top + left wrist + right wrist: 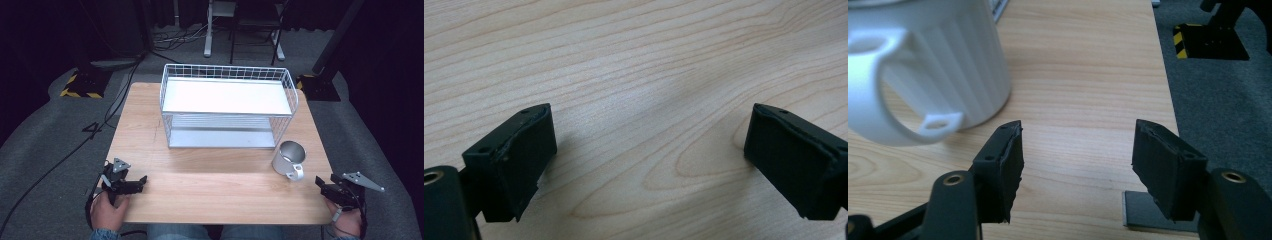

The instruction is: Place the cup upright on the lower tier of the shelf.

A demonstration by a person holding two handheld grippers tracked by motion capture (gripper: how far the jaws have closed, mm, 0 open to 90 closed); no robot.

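We see the wooden table (220,185) carrying a white wire shelf rack (227,105), and just beside the rack's front right corner stands the white mug (288,160), upright with its handle toward us. Our right gripper (320,183) hovers near the mug with its jaws apart and nothing between them, while our left gripper (142,181) sits open over bare wood.

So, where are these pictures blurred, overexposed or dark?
High view: the rack's upper shelf is overexposed to plain white, and the room behind the table is almost black. Right gripper view: the mug is close and soft, its handle blurred and its white side pale. Left gripper view: the wood grain is sharp, with soft shadows beside the left gripper.
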